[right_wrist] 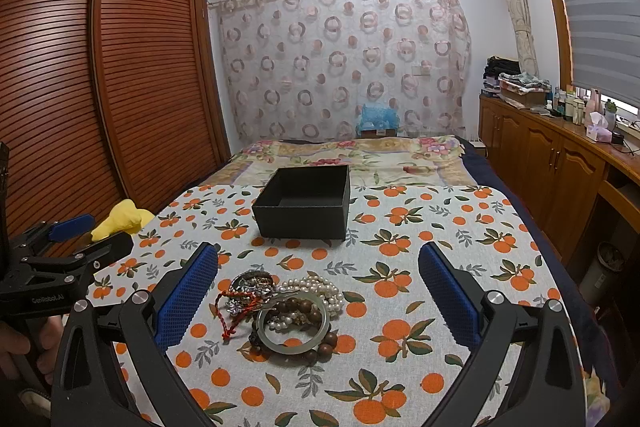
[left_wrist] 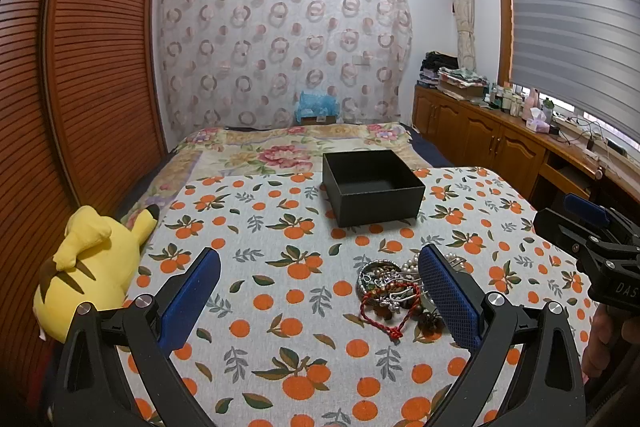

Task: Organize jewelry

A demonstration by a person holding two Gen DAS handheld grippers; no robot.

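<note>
A pile of jewelry (right_wrist: 280,307) lies on the orange-print cloth: a pale jade bangle (right_wrist: 293,327), pearl strands (right_wrist: 320,291), brown wooden beads and a red cord (right_wrist: 226,311). It also shows in the left wrist view (left_wrist: 394,289). An open, empty black box (right_wrist: 304,203) stands behind it, also seen in the left wrist view (left_wrist: 372,187). My right gripper (right_wrist: 318,291) is open, above the pile, with the jewelry between its fingers. My left gripper (left_wrist: 320,291) is open, with the pile beside its right finger (left_wrist: 448,299).
A yellow plush toy (left_wrist: 88,267) lies at the cloth's left edge. The cloth (right_wrist: 420,267) covers a bed with a floral quilt (right_wrist: 360,155) behind. A slatted wooden wardrobe (right_wrist: 120,87) stands left, wooden cabinets (right_wrist: 560,167) right.
</note>
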